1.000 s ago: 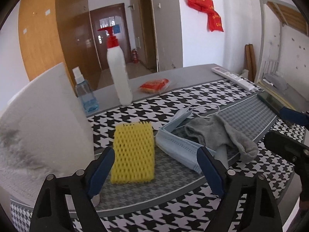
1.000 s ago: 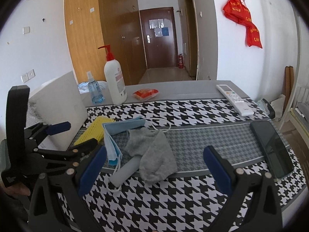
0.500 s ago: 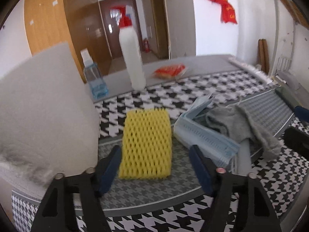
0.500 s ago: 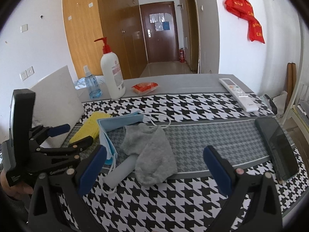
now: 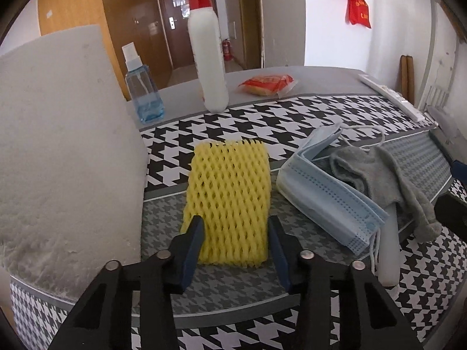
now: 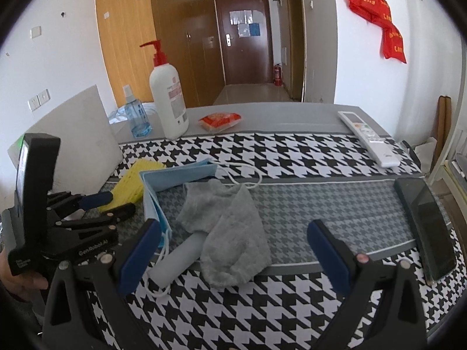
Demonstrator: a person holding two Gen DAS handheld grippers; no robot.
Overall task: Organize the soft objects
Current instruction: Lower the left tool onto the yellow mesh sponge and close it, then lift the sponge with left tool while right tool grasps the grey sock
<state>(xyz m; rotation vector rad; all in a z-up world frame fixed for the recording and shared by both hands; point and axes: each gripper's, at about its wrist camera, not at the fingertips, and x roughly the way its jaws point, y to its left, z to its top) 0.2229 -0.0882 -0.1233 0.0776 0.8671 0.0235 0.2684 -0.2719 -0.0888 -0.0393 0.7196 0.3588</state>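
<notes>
Jaws of left gripper flank one yellow foam net.

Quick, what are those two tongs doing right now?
Left tongs: closing around the yellow net; grip not certain.
Right tongs: open, holding nothing.

White lettering on the side of the left hand-held gripper reads roughly "GenRobot.AI". A second small white mark on its black handle is too small to read. The pump bottle carries a pink label with fine print that cannot be made out. The red cloth on the wall shows yellow characters, illegible.
</notes>
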